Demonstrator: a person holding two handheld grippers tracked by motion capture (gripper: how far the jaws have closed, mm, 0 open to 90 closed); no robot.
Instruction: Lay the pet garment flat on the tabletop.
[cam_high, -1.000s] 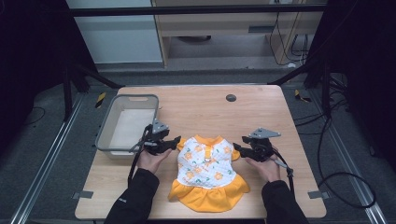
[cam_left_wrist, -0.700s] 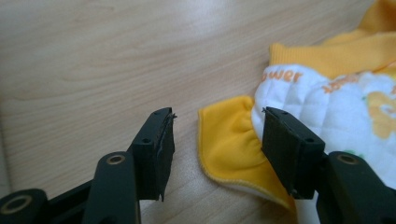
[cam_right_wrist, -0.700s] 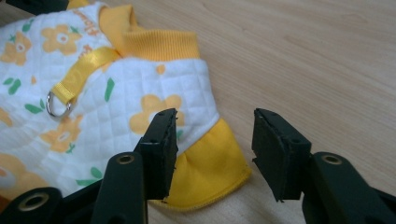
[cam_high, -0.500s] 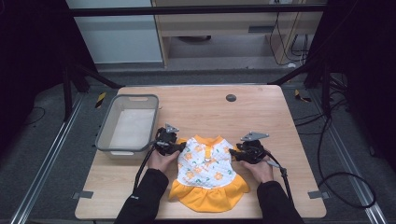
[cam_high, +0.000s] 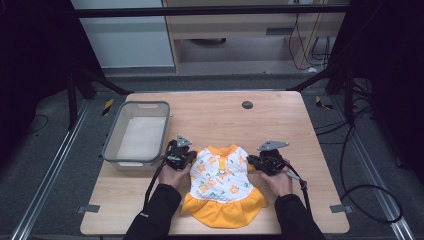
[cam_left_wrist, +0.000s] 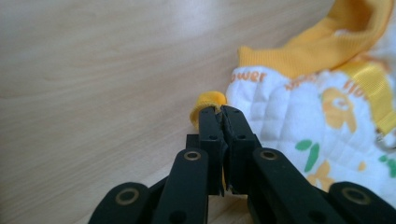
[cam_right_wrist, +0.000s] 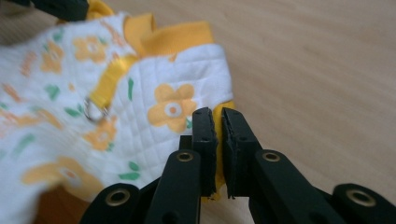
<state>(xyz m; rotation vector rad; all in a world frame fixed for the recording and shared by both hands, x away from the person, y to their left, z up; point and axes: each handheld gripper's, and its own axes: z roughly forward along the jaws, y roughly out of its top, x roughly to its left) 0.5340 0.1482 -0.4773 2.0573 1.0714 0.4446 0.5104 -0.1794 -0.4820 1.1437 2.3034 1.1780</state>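
A small white quilted dress (cam_high: 222, 182) with orange flowers, an orange collar and an orange skirt lies flat near the table's front edge. My left gripper (cam_high: 190, 159) sits at its left shoulder. Its jaws have just been closing and are now shut on the orange sleeve cuff (cam_left_wrist: 208, 100), as the left gripper view (cam_left_wrist: 221, 112) shows. My right gripper (cam_high: 252, 162) sits at the right shoulder. Its jaws have also just been closing and pinch the orange sleeve edge (cam_right_wrist: 228, 105) in the right gripper view (cam_right_wrist: 218, 114). A metal ring (cam_right_wrist: 95, 113) hangs on a yellow strap on the dress (cam_right_wrist: 140, 88).
A grey plastic bin (cam_high: 112, 145) stands at the table's left, just behind my left gripper. A black round plug (cam_high: 247, 105) sits in the wooden table (cam_high: 285, 125) near its far edge. Bare wood lies behind the dress.
Both grippers have moved inward to the dress's shoulders, and their jaws have closed on the orange sleeve edges.
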